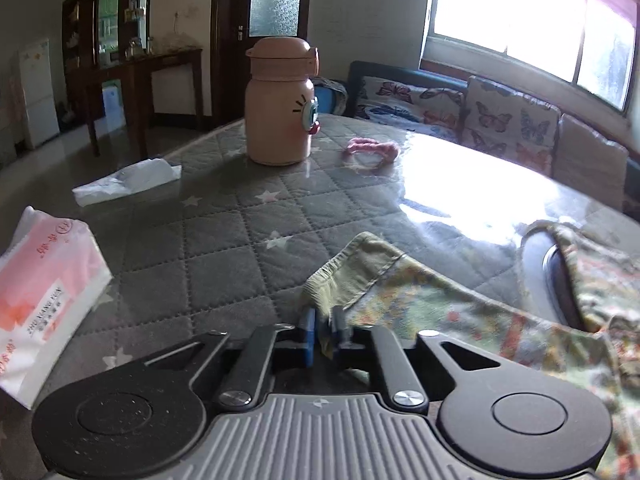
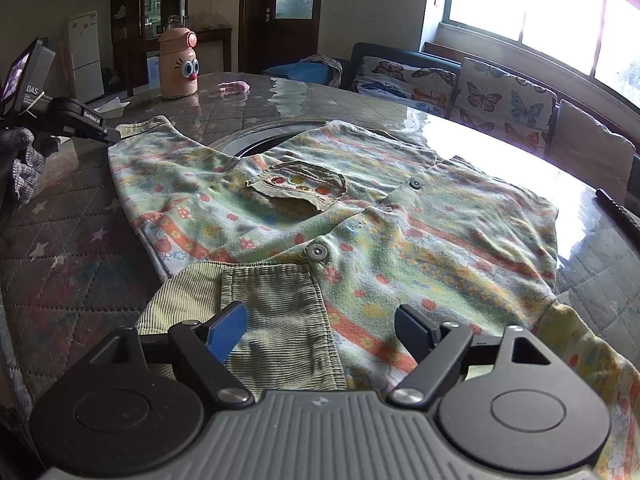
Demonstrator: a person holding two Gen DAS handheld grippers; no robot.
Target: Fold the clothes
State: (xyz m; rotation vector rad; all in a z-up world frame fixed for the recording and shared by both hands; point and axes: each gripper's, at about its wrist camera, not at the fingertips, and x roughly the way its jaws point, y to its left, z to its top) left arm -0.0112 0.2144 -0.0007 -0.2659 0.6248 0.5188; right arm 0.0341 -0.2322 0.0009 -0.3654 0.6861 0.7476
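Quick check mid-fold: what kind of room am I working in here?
Most likely a home living or dining room: a butterfly-cushioned sofa under the window, a white fridge by dark cabinets, and the shirt on a glass-topped quilted table.

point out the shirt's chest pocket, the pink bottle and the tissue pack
chest pocket [image 2: 300, 190], right wrist view, on its embroidered front
pink bottle [image 1: 279, 120], left wrist view, on its body
tissue pack [image 1: 44, 296], left wrist view, on its pink and white wrapper
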